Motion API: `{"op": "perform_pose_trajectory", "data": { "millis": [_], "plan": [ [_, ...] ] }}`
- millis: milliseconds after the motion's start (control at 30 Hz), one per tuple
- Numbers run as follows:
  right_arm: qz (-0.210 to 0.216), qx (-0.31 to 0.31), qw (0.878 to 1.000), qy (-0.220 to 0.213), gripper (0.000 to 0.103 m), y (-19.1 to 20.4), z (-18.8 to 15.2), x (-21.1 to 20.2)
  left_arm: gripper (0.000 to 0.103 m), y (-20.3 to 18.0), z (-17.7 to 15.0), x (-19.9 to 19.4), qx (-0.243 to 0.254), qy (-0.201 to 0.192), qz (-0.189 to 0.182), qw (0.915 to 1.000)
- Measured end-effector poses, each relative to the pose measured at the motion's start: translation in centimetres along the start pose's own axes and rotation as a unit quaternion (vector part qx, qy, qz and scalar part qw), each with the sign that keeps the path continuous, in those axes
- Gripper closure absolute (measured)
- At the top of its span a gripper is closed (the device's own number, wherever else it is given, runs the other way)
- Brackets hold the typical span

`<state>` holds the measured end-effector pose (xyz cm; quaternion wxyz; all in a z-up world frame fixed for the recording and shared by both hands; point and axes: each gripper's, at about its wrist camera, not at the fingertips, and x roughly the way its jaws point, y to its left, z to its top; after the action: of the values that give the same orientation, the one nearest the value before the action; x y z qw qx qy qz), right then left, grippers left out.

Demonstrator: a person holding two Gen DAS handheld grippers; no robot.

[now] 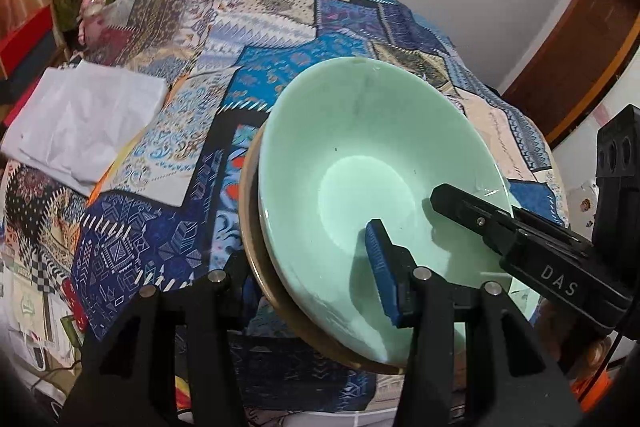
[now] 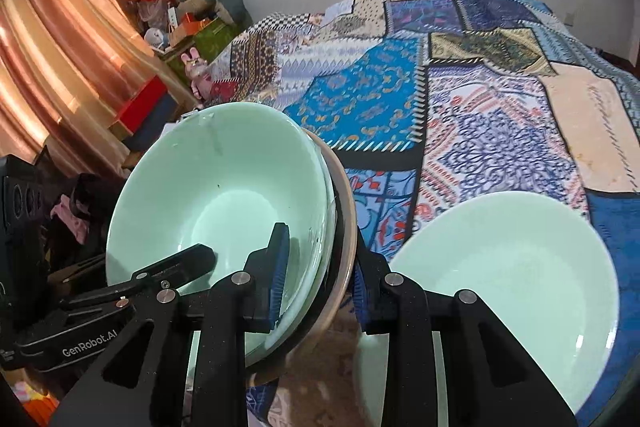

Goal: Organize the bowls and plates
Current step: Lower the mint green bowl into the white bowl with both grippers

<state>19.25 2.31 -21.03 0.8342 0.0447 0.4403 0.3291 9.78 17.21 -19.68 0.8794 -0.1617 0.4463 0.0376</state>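
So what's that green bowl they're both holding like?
The pale mint-green glossy bowl looks ceramic, wide and shallow with a flat round bottom. It is tilted on edge, empty, nested in a tan-rimmed dish behind it. Both the left hand-held gripper and the right hand-held gripper clamp the stacked rims, one finger inside the bowl.

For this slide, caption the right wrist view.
Both grippers, right and left, clamp stacked green bowls; a green plate lies beside.

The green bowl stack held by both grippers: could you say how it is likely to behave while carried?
The bowl stack looks glazed, so probably slippery against the pads. It seems rigid and breakable. Tilted on edge with a tan dish behind, the pieces might slide apart if either gripper loosens.
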Motion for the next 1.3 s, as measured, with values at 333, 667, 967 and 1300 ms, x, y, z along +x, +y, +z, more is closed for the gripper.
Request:
{"op": "perform_pose_trajectory", "data": {
  "millis": [333,667,967,1300],
  "plan": [
    [-0.015,0.011,0.999,-0.026,0.077,-2.2,0.3,-3.3,0.055,-4.1,0.8,-0.7,0.034,-0.007,-0.013,0.9993],
    [-0.032,0.027,0.998,-0.041,0.077,-4.9,-0.1,-6.1,0.055,-8.1,0.8,-0.4,0.060,-0.001,-0.030,0.9977],
    [-0.044,0.046,0.997,-0.047,0.077,-7.6,-0.9,-8.0,0.055,-11.3,0.7,0.4,0.082,0.009,-0.042,0.9957],
    [-0.055,0.070,0.995,-0.048,0.077,-10.3,-1.9,-9.3,0.055,-14.2,0.1,1.8,0.106,0.026,-0.053,0.9926]
  ]
}}
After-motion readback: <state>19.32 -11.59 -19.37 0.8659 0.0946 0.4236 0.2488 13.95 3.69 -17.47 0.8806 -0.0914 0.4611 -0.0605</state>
